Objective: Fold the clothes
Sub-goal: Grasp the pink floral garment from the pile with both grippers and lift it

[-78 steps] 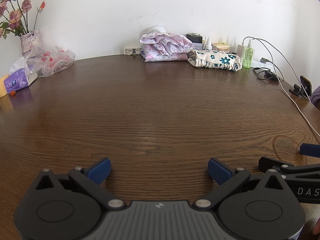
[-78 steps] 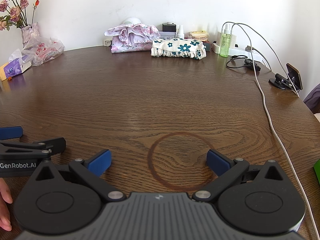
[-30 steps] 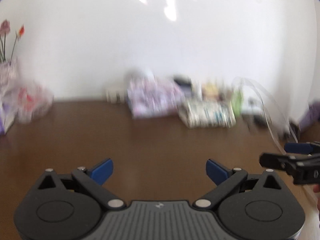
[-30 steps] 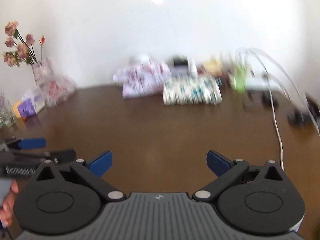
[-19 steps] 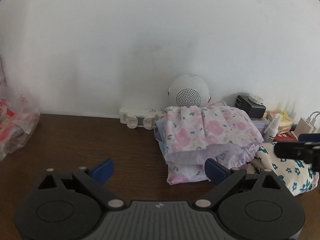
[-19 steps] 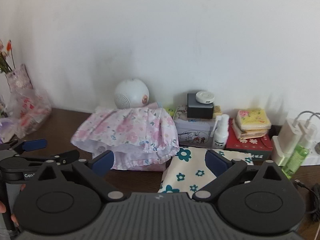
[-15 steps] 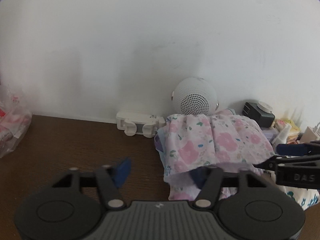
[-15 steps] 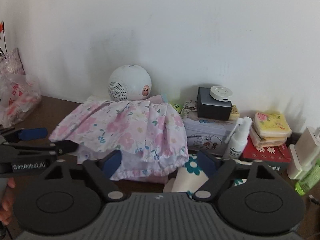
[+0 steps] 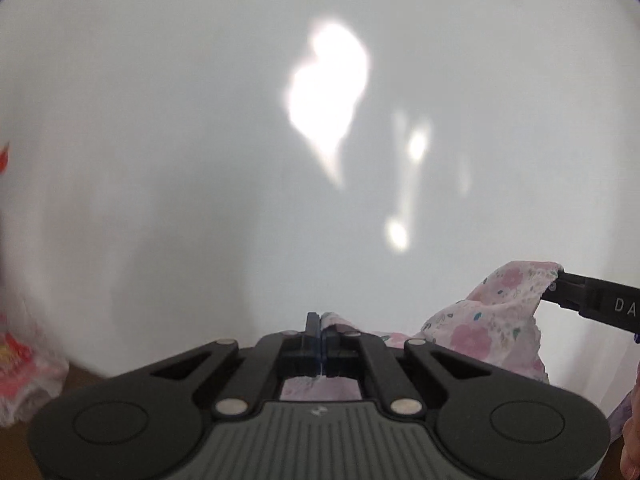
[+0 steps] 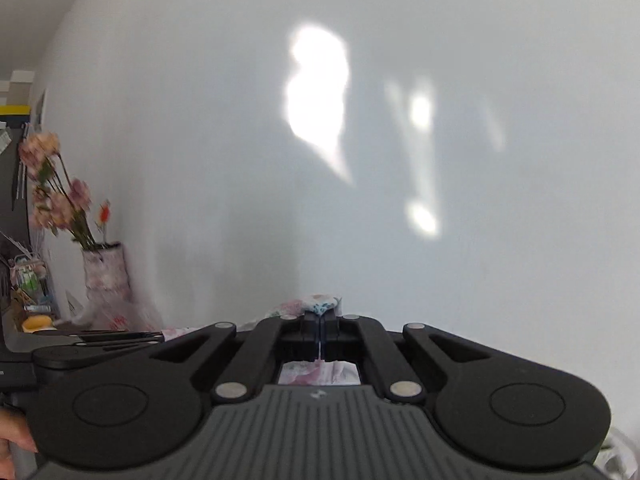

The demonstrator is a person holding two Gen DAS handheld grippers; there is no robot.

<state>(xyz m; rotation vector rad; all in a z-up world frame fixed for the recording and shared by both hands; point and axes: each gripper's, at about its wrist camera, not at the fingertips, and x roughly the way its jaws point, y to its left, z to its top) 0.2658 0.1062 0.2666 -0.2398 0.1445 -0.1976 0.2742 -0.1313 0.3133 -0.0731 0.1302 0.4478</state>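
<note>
A pink floral garment (image 9: 496,320) hangs lifted in the air between my two grippers. My left gripper (image 9: 321,326) is shut on one edge of it; fabric shows between and under the pads. My right gripper (image 10: 321,320) is shut on another edge of the garment (image 10: 316,304). In the left wrist view the right gripper (image 9: 560,282) enters from the right, pinching the cloth's top corner. In the right wrist view the left gripper (image 10: 158,336) shows at the lower left. Both views face the white wall; the table and the rest of the garment are hidden.
A vase of pink flowers (image 10: 102,272) stands at the left by the wall. A red-and-white plastic bag (image 9: 20,368) lies at the far left. The white wall (image 9: 200,160) fills most of both views, with bright light patches on it.
Both grippers reached the floral garment at the back of the table, shut on its edges and lifted it. The views tilted up from the table to the wall.
</note>
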